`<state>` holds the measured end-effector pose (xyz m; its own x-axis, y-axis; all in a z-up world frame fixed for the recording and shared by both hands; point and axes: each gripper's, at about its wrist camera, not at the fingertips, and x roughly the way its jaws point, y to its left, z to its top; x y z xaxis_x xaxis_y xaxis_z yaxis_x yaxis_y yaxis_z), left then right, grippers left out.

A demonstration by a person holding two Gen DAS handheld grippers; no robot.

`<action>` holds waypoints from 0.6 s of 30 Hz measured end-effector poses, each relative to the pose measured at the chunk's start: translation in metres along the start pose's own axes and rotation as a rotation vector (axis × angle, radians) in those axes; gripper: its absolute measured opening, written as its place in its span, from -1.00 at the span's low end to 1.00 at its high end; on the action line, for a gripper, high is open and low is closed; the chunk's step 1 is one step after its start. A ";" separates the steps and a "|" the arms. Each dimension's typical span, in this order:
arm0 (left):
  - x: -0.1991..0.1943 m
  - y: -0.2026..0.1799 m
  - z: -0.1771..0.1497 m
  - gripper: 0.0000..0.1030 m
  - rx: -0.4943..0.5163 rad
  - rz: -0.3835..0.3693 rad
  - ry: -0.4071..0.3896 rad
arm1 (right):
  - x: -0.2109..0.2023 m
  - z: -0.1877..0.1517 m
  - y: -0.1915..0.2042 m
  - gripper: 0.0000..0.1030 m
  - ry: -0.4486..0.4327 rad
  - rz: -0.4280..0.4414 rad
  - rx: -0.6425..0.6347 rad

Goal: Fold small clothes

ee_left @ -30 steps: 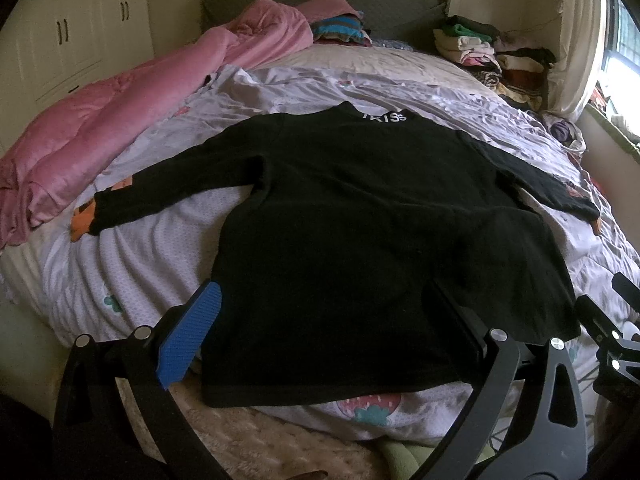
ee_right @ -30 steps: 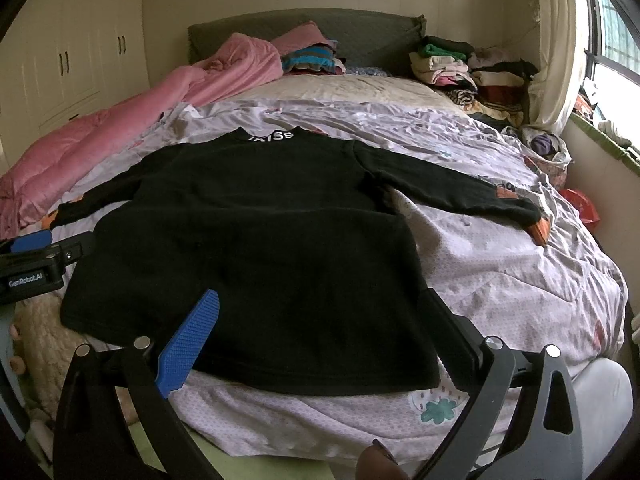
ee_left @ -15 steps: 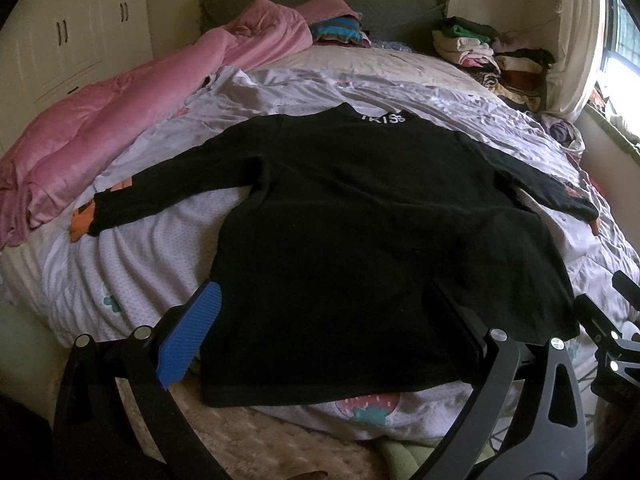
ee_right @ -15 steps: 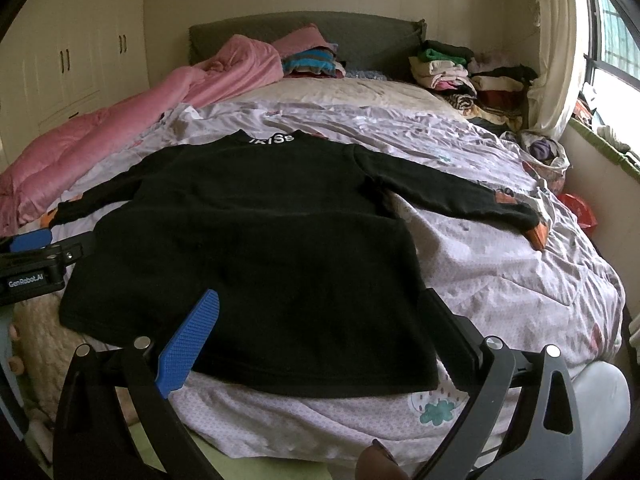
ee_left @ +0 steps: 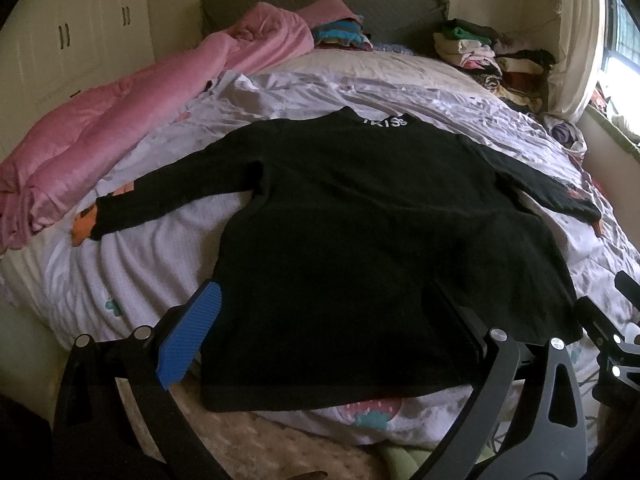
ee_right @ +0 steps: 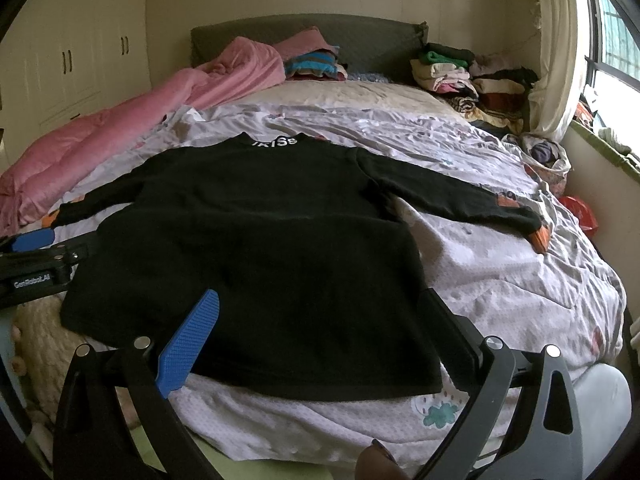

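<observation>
we hold our left gripper (ee_left: 320, 320) near the foot of the bed, its two fingers spread wide with nothing between them; the blue pad (ee_left: 190, 334) sits over the hem's left corner in the picture and the dark finger (ee_left: 460, 320) over the lower right of the cloth, though we cannot tell if either touches. our right gripper (ee_right: 320, 320) is spread just as wide and empty, its blue pad (ee_right: 190, 344) and dark finger (ee_right: 452, 332) framing the hem's right half. in the right wrist view the left gripper shows at the left edge, beside the hem's left corner.

the black sweater (ee_left: 360, 240) lies flat on the pale printed sheet (ee_right: 500, 280), hem toward us, collar with white lettering (ee_right: 276, 142) at the far end. both sleeves stretch out sideways, each ending in an orange cuff: left cuff (ee_left: 82, 226), right cuff (ee_right: 540, 238).

beyond, a pink quilt (ee_left: 120, 132) is heaped along the left side. folded clothes (ee_right: 468, 76) are stacked near the dark headboard (ee_right: 360, 40) on the right, a striped pile (ee_right: 312, 66) beside the quilt. a cupboard (ee_left: 80, 40) stands on the left, a window with a curtain (ee_right: 556, 60) on the right.
</observation>
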<state>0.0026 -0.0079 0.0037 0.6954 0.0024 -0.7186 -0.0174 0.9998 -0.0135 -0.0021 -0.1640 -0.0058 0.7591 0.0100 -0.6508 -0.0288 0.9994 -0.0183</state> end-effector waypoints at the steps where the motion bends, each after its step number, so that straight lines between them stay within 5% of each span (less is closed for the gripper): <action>1: -0.001 0.002 0.003 0.82 -0.002 -0.001 -0.002 | 0.000 0.002 0.000 0.92 -0.003 0.002 0.000; 18: 0.019 0.011 0.028 0.82 -0.024 0.023 0.015 | 0.024 0.040 0.008 0.92 -0.031 0.044 0.007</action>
<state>0.0356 0.0033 0.0093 0.6840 0.0245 -0.7291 -0.0505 0.9986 -0.0138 0.0415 -0.1544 0.0087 0.7768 0.0552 -0.6273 -0.0582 0.9982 0.0158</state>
